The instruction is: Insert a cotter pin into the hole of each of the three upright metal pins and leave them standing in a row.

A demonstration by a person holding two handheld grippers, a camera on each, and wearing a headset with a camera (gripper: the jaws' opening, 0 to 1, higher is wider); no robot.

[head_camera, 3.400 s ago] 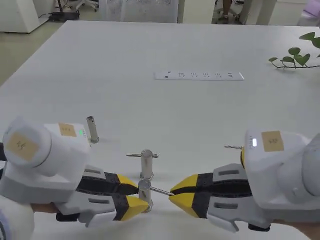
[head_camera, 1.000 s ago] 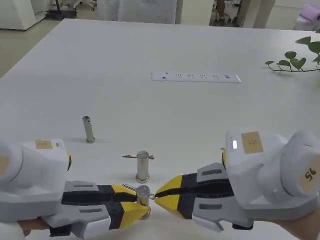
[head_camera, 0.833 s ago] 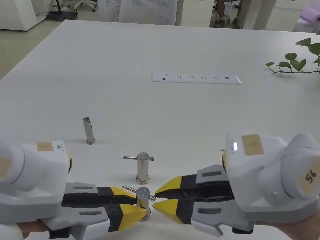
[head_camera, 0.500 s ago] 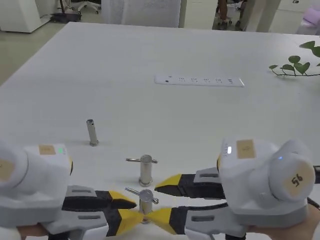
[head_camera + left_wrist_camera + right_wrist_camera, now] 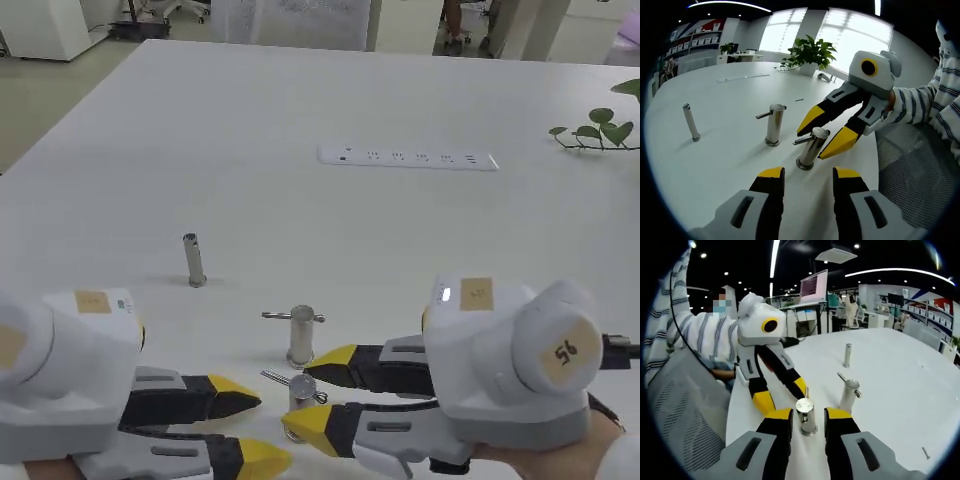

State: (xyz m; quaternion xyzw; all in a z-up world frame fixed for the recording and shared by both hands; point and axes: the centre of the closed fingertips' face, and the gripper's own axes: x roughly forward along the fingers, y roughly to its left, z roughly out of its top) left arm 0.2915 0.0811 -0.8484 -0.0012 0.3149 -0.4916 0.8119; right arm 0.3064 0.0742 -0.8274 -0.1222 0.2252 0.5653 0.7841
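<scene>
**Two pins cottered, far one bare**

Near pin [image 5: 302, 390] stands upright towards the front of the table [image 5: 420, 240]. Its cotter [image 5: 284, 378] sits through the head hole, with the tail poking left. Middle pin [image 5: 301, 338] is just behind it, upright, with a second cotter [image 5: 280, 316] through it. Far pin [image 5: 194, 260] stands well apart to the left rear, with nothing in its hole. The three make a loose diagonal row.

Right gripper [image 5: 316, 392]: jaws apart on either side of the near pin, holding nothing. The right gripper view shows a slim gap on each side of the shaft. I judge it is there to guard the pin against tipping, not to clamp it.

Left gripper [image 5: 250, 430]: jaws also apart and empty, tips just short of the near pin, facing the right gripper across it. That opposed stance fits steadying from one side while feeding from the other.

A sliver [image 5: 924, 452] lies on the table in the right gripper view. It may be the spare cotter, but it is too small to tell. My read is that the far pin is the job left.
</scene>
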